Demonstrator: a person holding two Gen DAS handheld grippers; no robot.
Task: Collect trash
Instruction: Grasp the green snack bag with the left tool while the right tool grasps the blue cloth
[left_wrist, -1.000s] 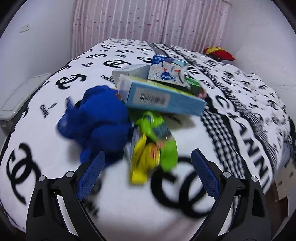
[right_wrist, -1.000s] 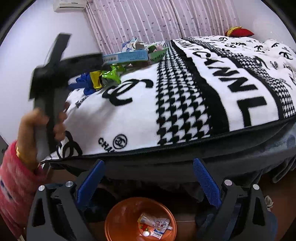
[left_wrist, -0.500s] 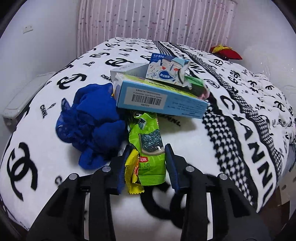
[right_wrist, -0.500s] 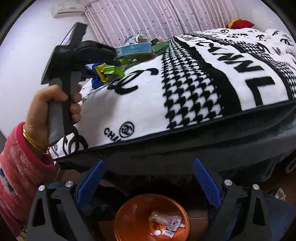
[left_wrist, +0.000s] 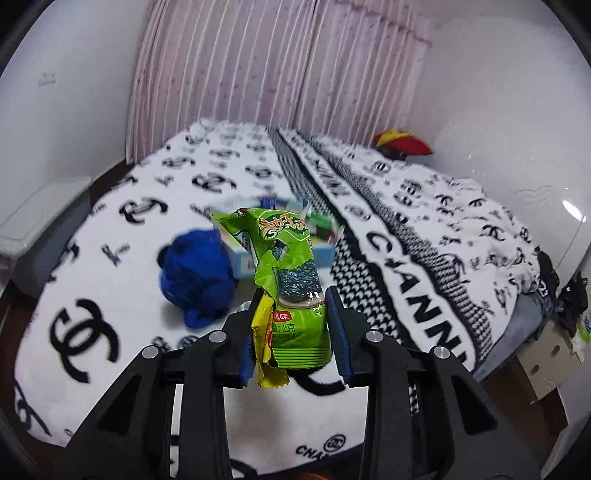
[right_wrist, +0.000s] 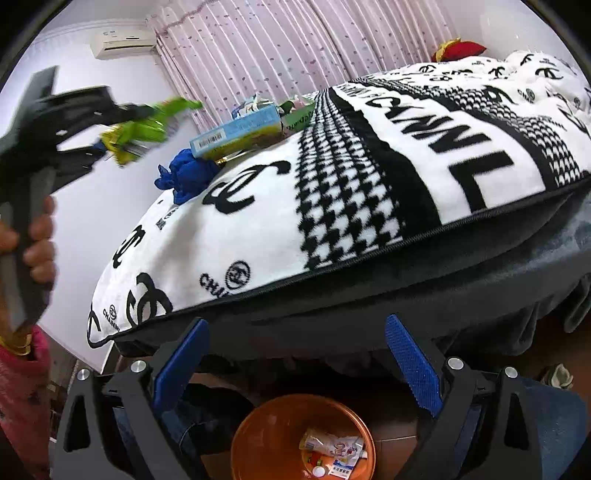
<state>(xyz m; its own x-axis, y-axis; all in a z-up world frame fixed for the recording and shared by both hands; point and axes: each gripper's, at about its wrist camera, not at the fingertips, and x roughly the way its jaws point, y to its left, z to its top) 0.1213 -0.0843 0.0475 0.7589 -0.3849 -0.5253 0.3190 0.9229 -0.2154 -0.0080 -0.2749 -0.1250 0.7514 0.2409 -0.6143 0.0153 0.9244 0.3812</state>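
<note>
Gripping green wrapper (left_wrist: 295, 295), left tool (left_wrist: 293, 332) hangs above bed (left_wrist: 110, 266).

Cloth bundle (left_wrist: 195, 273) on the bed (left_wrist: 147, 236), box (right_wrist: 236, 133) just behind it, basin (right_wrist: 266, 435) on the floor before the bed, wrappers (right_wrist: 332, 448) inside

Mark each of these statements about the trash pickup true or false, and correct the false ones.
1. The left gripper holds a green wrapper. True.
2. The right gripper grips the blue cloth. False: its fingers are open and empty; the cloth lies on the bed.
3. The orange bin already contains wrappers. True.
4. The light blue box sits inside the bin. False: it lies on the bed.
</note>
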